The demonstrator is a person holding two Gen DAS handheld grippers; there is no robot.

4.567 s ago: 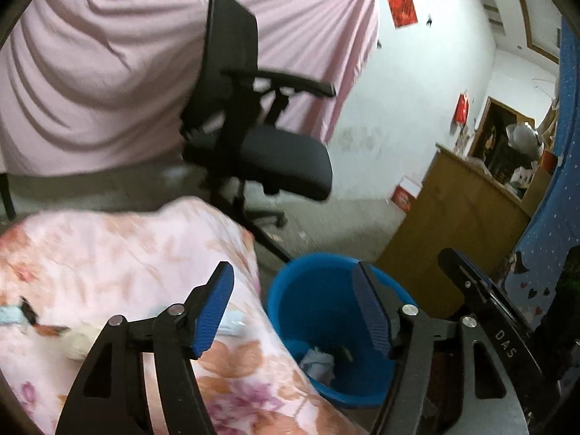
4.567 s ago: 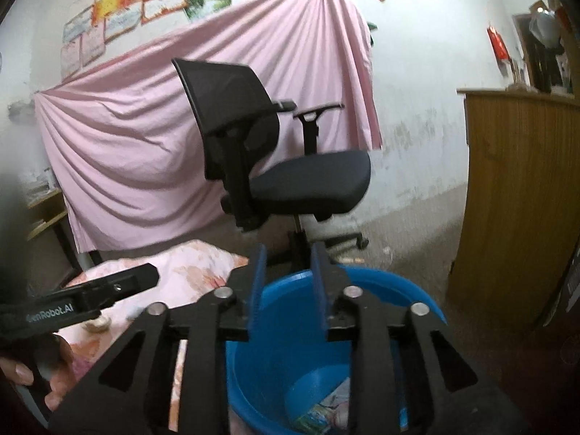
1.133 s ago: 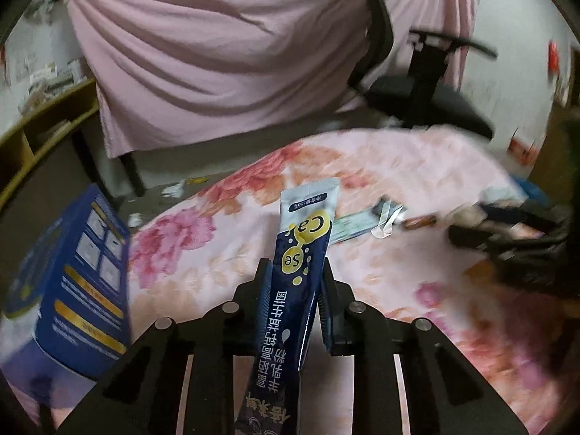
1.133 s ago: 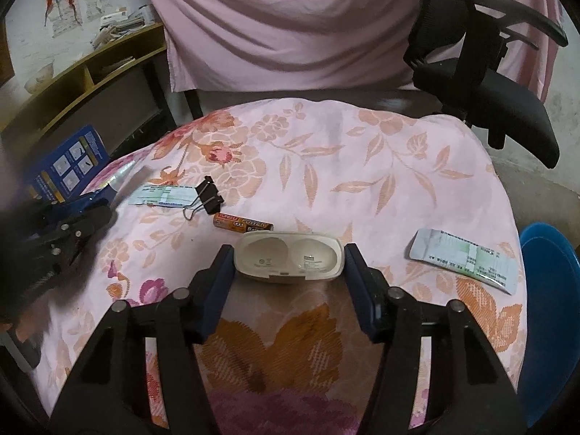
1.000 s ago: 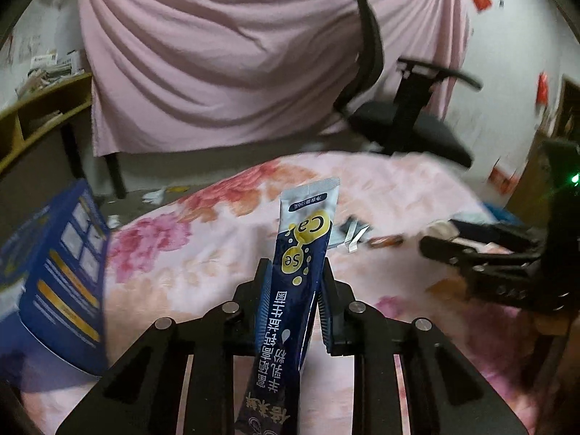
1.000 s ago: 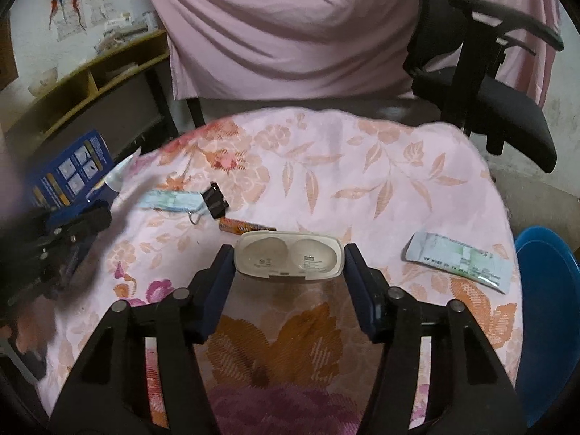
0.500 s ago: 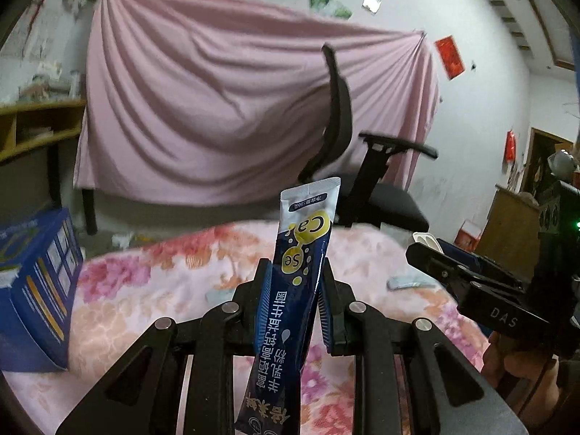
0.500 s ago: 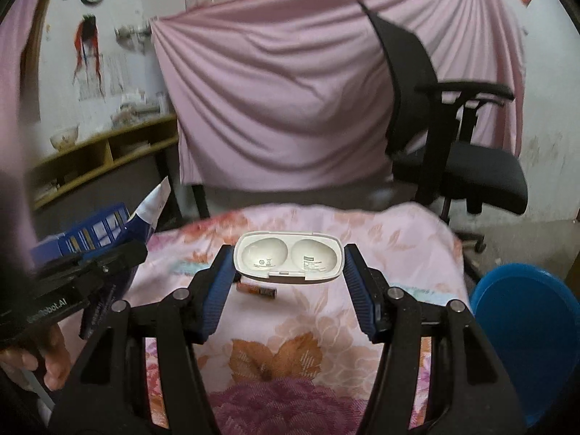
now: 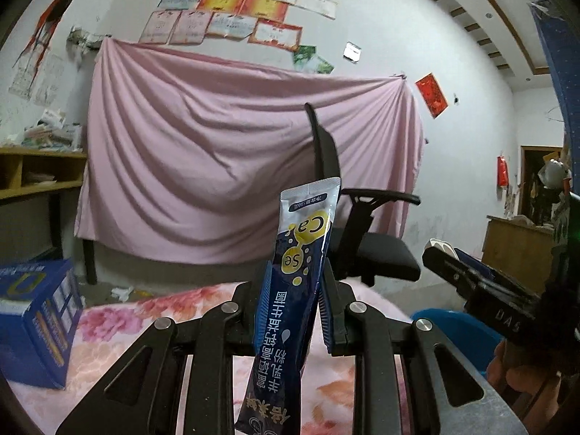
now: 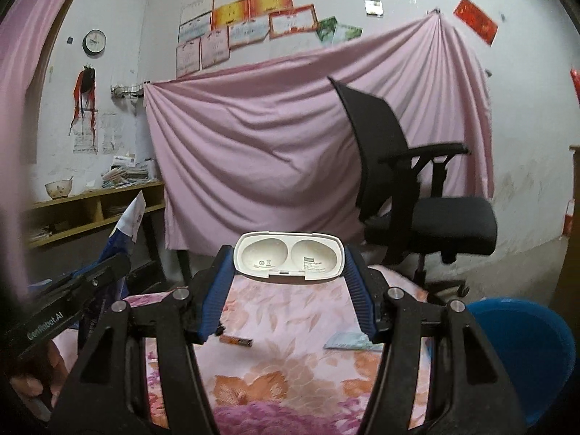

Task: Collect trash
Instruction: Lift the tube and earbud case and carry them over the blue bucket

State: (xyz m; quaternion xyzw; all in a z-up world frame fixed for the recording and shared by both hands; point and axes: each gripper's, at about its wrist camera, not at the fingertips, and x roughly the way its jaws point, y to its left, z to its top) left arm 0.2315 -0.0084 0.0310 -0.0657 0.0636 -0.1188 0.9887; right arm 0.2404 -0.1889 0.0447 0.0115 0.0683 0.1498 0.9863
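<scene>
While the left gripper [image 9: 294, 304] pinches a dark blue powder sachet [image 9: 297, 279] upright between its pads, the right gripper [image 10: 288, 290] clamps a white two-cup plastic tray [image 10: 289, 256] at its fingertips, above the flowered tablecloth [image 10: 290, 373]; blue bin [image 10: 522, 355] lower right.

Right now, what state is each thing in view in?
Left gripper: jaws shut on the sachet.
Sachet: clamped upright, sealed top end up.
Right gripper: jaws shut on the white tray.
White tray: held by its ends, both cups empty.
Blue bin: open-topped, beside the table.
Small wrapper: lying flat on the floral cloth.
</scene>
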